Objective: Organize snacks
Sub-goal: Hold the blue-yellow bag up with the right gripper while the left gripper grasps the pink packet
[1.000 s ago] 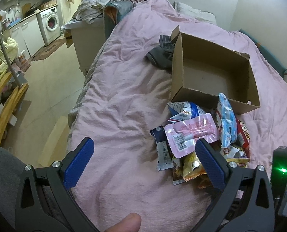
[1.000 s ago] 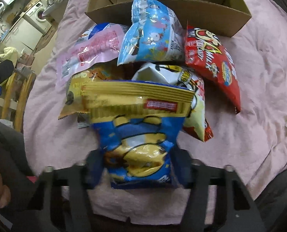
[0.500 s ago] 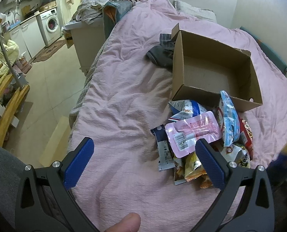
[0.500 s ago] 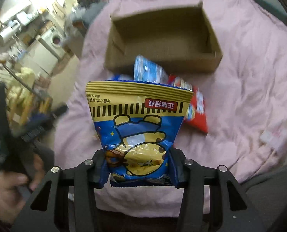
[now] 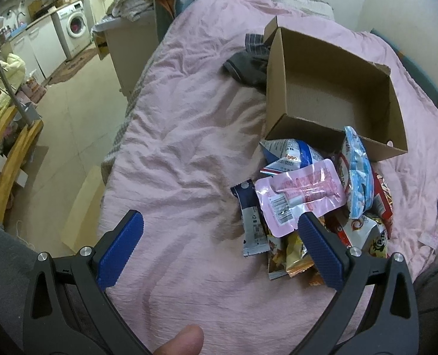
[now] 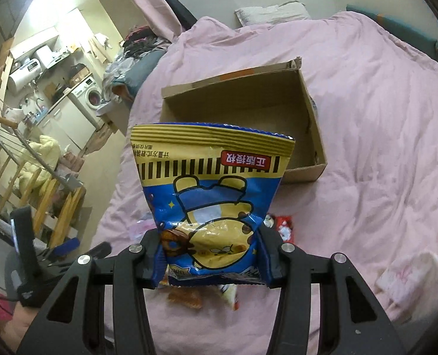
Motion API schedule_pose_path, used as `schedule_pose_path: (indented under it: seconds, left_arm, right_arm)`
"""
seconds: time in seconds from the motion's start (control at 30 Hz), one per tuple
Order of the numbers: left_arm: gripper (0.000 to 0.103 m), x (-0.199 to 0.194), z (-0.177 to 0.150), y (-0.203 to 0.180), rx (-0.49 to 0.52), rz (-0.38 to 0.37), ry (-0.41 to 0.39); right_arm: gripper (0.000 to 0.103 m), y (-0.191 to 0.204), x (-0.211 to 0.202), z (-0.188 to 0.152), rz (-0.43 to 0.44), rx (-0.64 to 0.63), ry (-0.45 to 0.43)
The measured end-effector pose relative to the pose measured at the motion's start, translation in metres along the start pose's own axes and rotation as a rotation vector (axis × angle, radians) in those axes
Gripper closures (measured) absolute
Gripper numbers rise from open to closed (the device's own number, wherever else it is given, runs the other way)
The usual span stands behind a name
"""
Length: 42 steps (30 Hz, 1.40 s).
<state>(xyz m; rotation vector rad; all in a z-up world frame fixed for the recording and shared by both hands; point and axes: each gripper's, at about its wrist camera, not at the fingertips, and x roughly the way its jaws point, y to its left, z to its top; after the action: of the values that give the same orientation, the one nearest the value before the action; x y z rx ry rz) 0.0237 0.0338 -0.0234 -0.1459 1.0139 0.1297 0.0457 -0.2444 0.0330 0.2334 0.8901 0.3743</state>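
My right gripper (image 6: 210, 254) is shut on a blue and yellow snack bag (image 6: 210, 183) with a bear print, held in the air before the open cardboard box (image 6: 316, 136), which shows nothing inside. The bag hides most of the snack pile; a red packet (image 6: 284, 226) peeks out beside it. In the left wrist view the cardboard box (image 5: 278, 97) lies on the pink bedcover, with a heap of snacks in front: a pink packet (image 5: 298, 195), a light blue bag (image 5: 356, 174), a dark stick pack (image 5: 250, 219). My left gripper (image 5: 219, 248) hangs open above the bedcover, left of the heap.
A dark garment (image 5: 248, 71) lies beside the box's far left corner. The bed's left edge (image 5: 118, 136) drops to a tiled floor with a washing machine (image 5: 75, 26) and a wooden railing (image 5: 9, 159). A pillow (image 6: 272, 13) lies at the bed's head. A thumb (image 5: 180, 340) shows at the bottom.
My right gripper has lifted the blue and yellow bag off the heap and carried it up toward the box. The left gripper stays nearly still and open.
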Motion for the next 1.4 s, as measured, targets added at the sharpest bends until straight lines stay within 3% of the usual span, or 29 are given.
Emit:
schedule_pose_path:
  seconds: [0.2,0.4,0.57,0.73,0.83,1.0,1.2,1.4]
  left_arm:
    - [0.000,0.010,0.015,0.002,-0.007,-0.007,0.049]
    - [0.000,0.034,0.035,0.013,-0.019,0.007,0.149]
    - [0.001,0.053,0.049,0.024,-0.082,-0.028,0.208]
    - [0.001,0.057,0.057,-0.008,-0.029,-0.123,0.238]
    - [0.008,0.064,0.050,-0.025,-0.035,-0.167,0.291]
    - [0.008,0.082,0.045,-0.048,-0.049,-0.192,0.380]
    - [0.049,0.079,0.040,-0.041,-0.128,-0.240,0.407]
    - [0.052,0.042,0.048,-0.056,-0.101,-0.344,0.337]
  right_arm:
    - [0.053,-0.019,0.014,0.004,0.015,0.039,-0.001]
    - [0.053,-0.036,0.022,0.002,0.021,0.117,0.014]
    - [0.053,-0.038,0.027,0.005,0.024,0.134,0.024]
    - [0.053,-0.038,0.032,0.008,0.024,0.130,0.031]
    - [0.053,-0.039,0.035,0.006,0.022,0.127,0.039]
    - [0.053,-0.038,0.041,0.007,0.021,0.126,0.056]
    - [0.053,-0.039,0.041,0.006,0.020,0.128,0.059]
    - [0.053,-0.041,0.045,0.007,0.028,0.145,0.064]
